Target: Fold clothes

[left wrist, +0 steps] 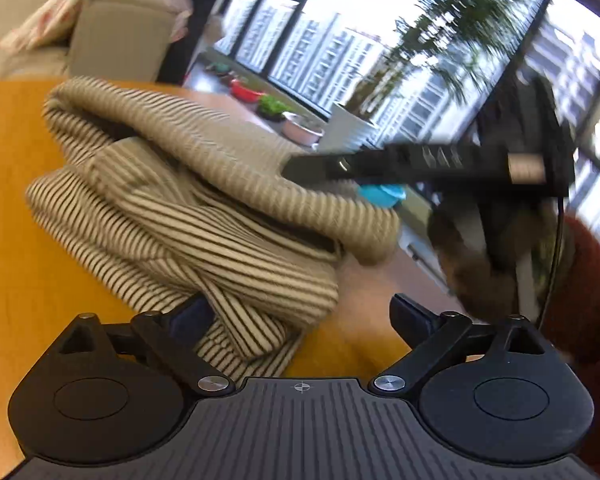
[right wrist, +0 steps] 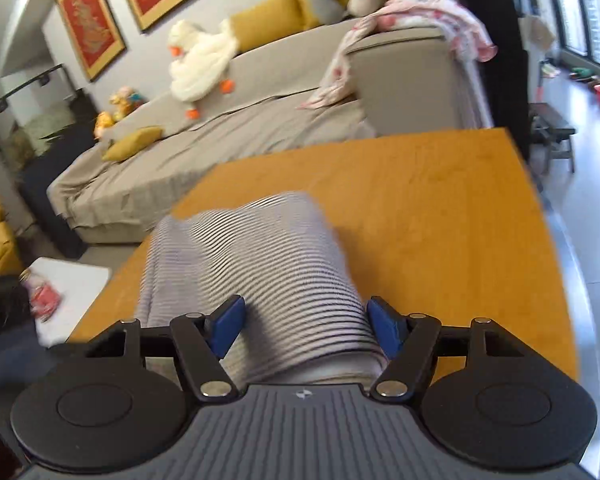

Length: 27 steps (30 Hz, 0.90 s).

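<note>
A striped beige and dark garment (left wrist: pixel 204 216) lies bunched in folds on the orange table (left wrist: pixel 20 240). My left gripper (left wrist: pixel 300 316) is open, with its left finger (left wrist: pixel 192 316) against a fold of the garment and the right finger clear of it. The right gripper shows across the left wrist view as a blurred black bar (left wrist: pixel 420 164) above the garment. In the right wrist view the garment (right wrist: pixel 260 272) lies between the wide-open blue pads (right wrist: pixel 384 328) of my right gripper (right wrist: pixel 304 328), which does not clamp it.
A grey sofa (right wrist: pixel 260 92) with a white duck toy (right wrist: pixel 200 68) and a pink blanket (right wrist: pixel 412 28) stands behind the table (right wrist: pixel 440 200). Windows (left wrist: pixel 340 40) and potted plants (left wrist: pixel 276 108) are at the right. The table's right edge borders a tiled floor (right wrist: pixel 580 184).
</note>
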{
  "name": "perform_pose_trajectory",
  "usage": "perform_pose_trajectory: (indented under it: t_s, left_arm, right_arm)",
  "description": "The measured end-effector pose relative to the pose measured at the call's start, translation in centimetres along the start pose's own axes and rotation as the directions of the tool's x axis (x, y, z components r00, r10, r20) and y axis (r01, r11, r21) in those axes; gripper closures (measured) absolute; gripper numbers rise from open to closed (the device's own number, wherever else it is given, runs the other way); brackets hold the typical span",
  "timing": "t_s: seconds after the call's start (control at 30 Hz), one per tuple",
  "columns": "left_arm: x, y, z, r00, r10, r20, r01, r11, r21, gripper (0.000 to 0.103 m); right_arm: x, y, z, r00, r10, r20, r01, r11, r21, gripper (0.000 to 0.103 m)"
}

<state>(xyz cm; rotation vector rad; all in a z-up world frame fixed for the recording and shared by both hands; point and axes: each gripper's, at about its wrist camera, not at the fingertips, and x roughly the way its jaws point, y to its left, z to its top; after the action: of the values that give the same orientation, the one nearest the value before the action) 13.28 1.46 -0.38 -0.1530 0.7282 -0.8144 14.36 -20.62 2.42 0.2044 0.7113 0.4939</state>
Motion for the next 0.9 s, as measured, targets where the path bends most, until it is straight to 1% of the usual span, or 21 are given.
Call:
perform_pose_trajectory:
  t_s: [0.03,0.07,0.13,0.23,0.3,0.33,0.37,0.4,0.43,0.47,0.5,0.53,0.57,0.6,0.63,0.67,0.77,0.8,0.83,0.87,0.9]
  left_arm:
    - [-0.4,0.1,0.0,1.0,0.001,0.004,-0.001,1.0,-0.001,0.005]
    - [-1.0,0.4,-0.1,1.0,-0.004,0.014,0.005,1.0,-0.018,0.005]
    - [-2.5,1.4,-0.1,0.999,0.014,0.047,-0.011,0.998,-0.064,0.005]
    - [-4.7,3.4,-0.1,0.989,0.089,0.118,-0.068,0.983,-0.169,0.005]
    - [-5.6,4.6,-0.2,0.976,0.148,0.157,-0.105,0.961,-0.254,0.006]
    - [-5.6,5.1,-0.1,0.968,0.183,0.17,-0.128,0.949,-0.288,0.012]
    - [-5.7,5.4,-0.1,0.96,0.216,0.178,-0.152,0.936,-0.316,0.024]
    - [-5.7,5.6,-0.1,0.956,0.233,0.181,-0.162,0.928,-0.337,0.028]
    - [-5.7,5.7,-0.1,0.955,0.234,0.183,-0.158,0.921,-0.356,0.032]
    - [-5.6,5.8,0.0,0.954,0.236,0.185,-0.154,0.915,-0.374,0.034]
    - [-5.6,5.8,0.0,0.955,0.23,0.186,-0.144,0.911,-0.387,0.036]
    - [-5.7,5.7,-0.1,0.958,0.217,0.185,-0.132,0.912,-0.388,0.046]
    - [-5.9,5.6,-0.2,0.961,0.204,0.185,-0.121,0.916,-0.384,0.058]
    - [-6.2,5.7,-0.4,0.964,0.191,0.185,-0.109,0.919,-0.378,0.063]
    - [-6.5,5.8,-0.6,0.967,0.177,0.185,-0.098,0.923,-0.373,0.069]
    - [-6.6,5.8,-0.8,0.97,0.16,0.185,-0.083,0.926,-0.368,0.069]
    - [-6.1,5.7,-1.4,0.979,0.099,0.18,-0.027,0.932,-0.362,0.069]
    - [-5.6,5.6,-1.2,0.981,0.082,0.175,-0.013,0.932,-0.362,0.069]
    - [-5.2,5.5,-1.1,0.983,0.069,0.17,-0.003,0.932,-0.362,0.069]
    - [-4.8,5.5,-1.1,0.985,0.061,0.163,0.002,0.932,-0.362,0.069]
    - [-4.4,5.3,-1.1,0.986,0.055,0.154,0.005,0.932,-0.361,0.069]
  right_arm:
    - [-0.4,0.0,-0.2,1.0,-0.003,0.006,0.004,1.0,-0.014,0.029]
    - [-0.7,0.3,-0.6,1.0,-0.012,0.018,0.013,0.999,-0.045,0.022]
    - [-1.7,0.9,-1.8,0.998,-0.031,0.054,0.037,0.992,-0.118,0.018]
    - [-3.9,1.9,-4.2,0.988,-0.038,0.148,0.073,0.968,-0.24,0.015]
    - [-5.1,3.8,-5.2,0.979,0.0,0.203,0.067,0.944,-0.324,0.015]
    - [-5.5,4.7,-5.8,0.977,0.028,0.212,0.054,0.926,-0.373,0.015]
    - [-5.8,5.6,-6.3,0.975,0.057,0.217,0.041,0.905,-0.423,0.015]
    - [-6.0,6.5,-6.9,0.975,0.081,0.206,0.027,0.88,-0.474,0.015]
    - [-5.5,7.5,-7.4,0.979,0.086,0.185,0.024,0.852,-0.523,0.015]
    - [-5.0,8.5,-7.9,0.983,0.087,0.163,0.021,0.821,-0.57,0.015]
    - [-4.4,9.0,-8.4,0.985,0.07,0.158,0.039,0.801,-0.597,0.015]
    - [-3.9,9.4,-8.8,0.986,0.049,0.157,0.06,0.783,-0.62,0.015]
    - [-3.4,9.9,-9.3,0.987,0.028,0.156,0.08,0.763,-0.642,0.015]
    - [-3.2,9.8,-9.2,0.987,0.018,0.162,0.089,0.774,-0.627,0.018]
    - [-3.0,9.7,-9.0,0.986,0.01,0.169,0.096,0.79,-0.606,0.027]
    - [-3.1,9.3,-8.3,0.985,0.016,0.171,0.084,0.825,-0.56,0.031]
    - [-3.5,8.0,-6.7,0.981,0.022,0.194,0.066,0.896,-0.438,0.032]
    - [-3.3,8.0,-6.9,0.981,0.009,0.196,0.085,0.882,-0.464,0.032]
    - [-3.0,8.2,-7.2,0.98,-0.008,0.197,0.108,0.859,-0.5,0.028]
    - [-2.6,8.6,-8.0,0.979,-0.031,0.202,0.141,0.818,-0.557,0.026]
    - [-2.1,9.1,-8.9,0.976,-0.054,0.21,0.175,0.769,-0.615,0.025]
